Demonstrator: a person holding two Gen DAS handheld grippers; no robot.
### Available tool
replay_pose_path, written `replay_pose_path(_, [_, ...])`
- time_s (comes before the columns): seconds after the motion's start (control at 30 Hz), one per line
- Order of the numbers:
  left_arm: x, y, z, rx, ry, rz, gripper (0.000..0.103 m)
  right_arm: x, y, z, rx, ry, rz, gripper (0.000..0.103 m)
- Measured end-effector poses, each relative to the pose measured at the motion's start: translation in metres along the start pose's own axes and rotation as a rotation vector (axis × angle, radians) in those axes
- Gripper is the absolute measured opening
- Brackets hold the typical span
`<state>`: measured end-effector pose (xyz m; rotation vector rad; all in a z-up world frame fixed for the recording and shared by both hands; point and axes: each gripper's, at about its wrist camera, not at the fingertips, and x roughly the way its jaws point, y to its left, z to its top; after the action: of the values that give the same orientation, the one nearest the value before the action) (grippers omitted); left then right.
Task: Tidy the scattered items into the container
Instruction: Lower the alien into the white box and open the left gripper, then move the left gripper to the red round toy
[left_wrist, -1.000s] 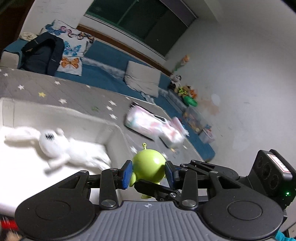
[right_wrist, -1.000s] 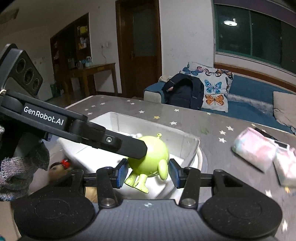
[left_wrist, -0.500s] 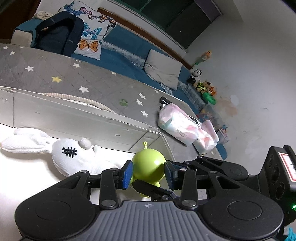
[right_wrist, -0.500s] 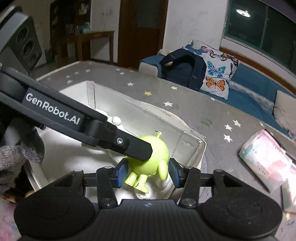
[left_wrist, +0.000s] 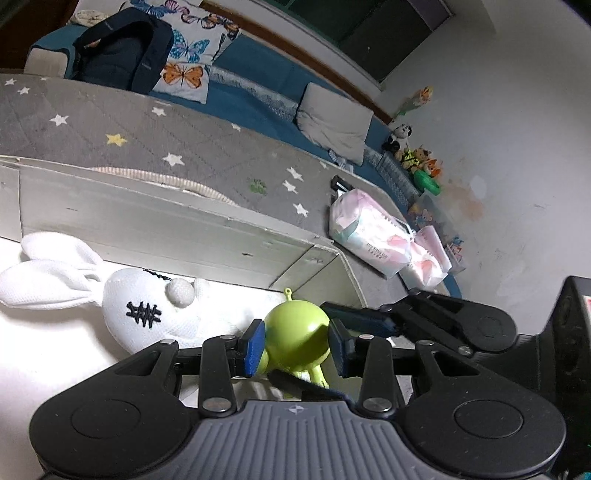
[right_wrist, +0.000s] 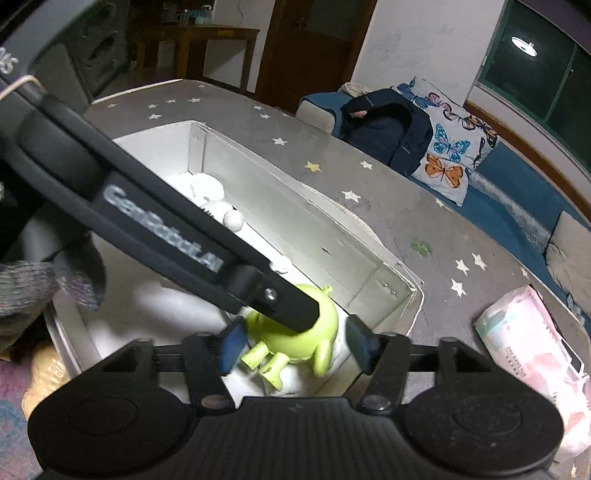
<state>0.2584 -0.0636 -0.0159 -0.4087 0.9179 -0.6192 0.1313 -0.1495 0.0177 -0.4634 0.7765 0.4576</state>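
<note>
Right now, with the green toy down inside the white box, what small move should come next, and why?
Probably open the left gripper. Its fingers press the green alien toy, which is low inside the white box beside the white bunny, while the right gripper's fingers have just been opening and stand clear of the toy between them.

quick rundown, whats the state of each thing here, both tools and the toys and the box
left tool: shut on the green alien toy
right tool: open, jaws just widened, pads clear of the toy
green alien toy: down inside the white box, near its corner
white plush rabbit: lying in the box
tissue packs: outside the box
</note>
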Motion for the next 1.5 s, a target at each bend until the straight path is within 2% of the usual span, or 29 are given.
replay_pose_path(0.2, [0.000, -0.002, 0.000, 0.000, 0.001, 0.006, 0.040, -0.007, 0.006, -0.001, -0.008, -0.019, -0.026, 0.070])
replay_pose_path(0.7, [-0.012, -0.011, -0.005, 0.027, -0.026, 0.027, 0.040, -0.054, -0.008, -0.021, 0.171, -0.151, 0.008, 0.070])
replay_pose_path(0.93, [-0.014, -0.013, -0.008, 0.026, -0.028, 0.039, 0.040, -0.063, -0.010, -0.032, 0.227, -0.182, 0.014, 0.070])
replay_pose_path(1.3, [-0.053, -0.030, -0.027, 0.057, -0.099, 0.023, 0.040, -0.093, -0.008, -0.064, 0.346, -0.256, 0.036, 0.070])
replay_pose_path(1.5, [-0.080, -0.041, -0.051, 0.073, -0.131, 0.010, 0.039, -0.104, 0.001, -0.091, 0.390, -0.253, 0.058, 0.070])
